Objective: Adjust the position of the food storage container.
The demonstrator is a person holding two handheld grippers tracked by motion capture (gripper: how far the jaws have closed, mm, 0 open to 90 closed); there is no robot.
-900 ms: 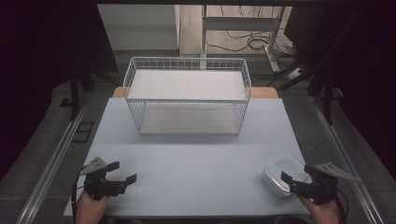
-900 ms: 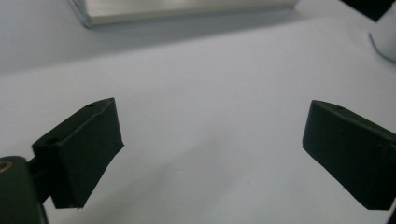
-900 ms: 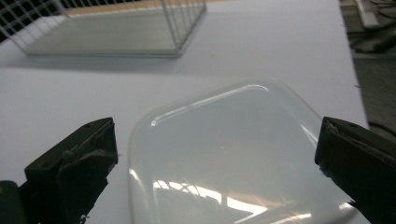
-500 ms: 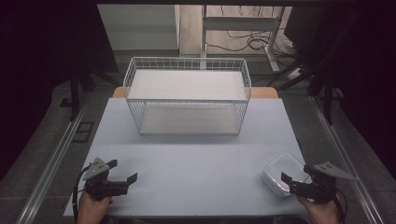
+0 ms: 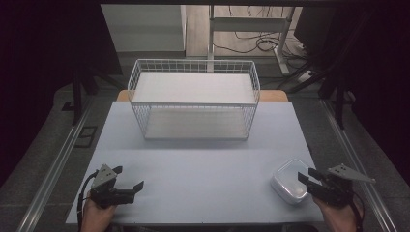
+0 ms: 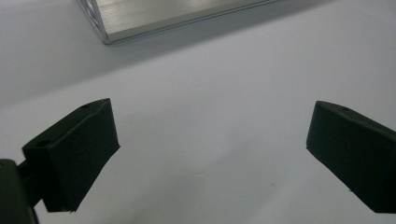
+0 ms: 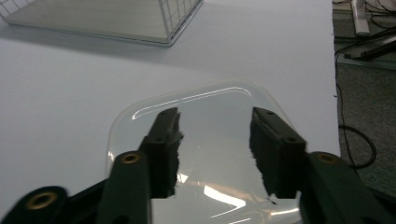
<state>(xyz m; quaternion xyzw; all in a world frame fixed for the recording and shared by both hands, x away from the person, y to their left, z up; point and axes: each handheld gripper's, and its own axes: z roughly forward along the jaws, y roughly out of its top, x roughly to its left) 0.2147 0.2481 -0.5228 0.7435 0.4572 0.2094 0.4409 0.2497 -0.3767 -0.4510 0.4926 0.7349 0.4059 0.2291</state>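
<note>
Clear plastic container (image 7: 205, 140), glossy, rounded corners, right tongs (image 7: 215, 149) parted above it, left tongs (image 6: 210, 154) spread wide, empty.

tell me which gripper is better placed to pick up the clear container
Right. The right gripper sits at the clear container, jaws apart over it; the left gripper is open across the table.

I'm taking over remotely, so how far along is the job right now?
Nothing looks done: the wire basket is empty. In hand: the right gripper hovers with open jaws over the clear plastic container at the table's right edge. The left gripper waits open. Left: grasping and moving the container, probably into the basket.
</note>
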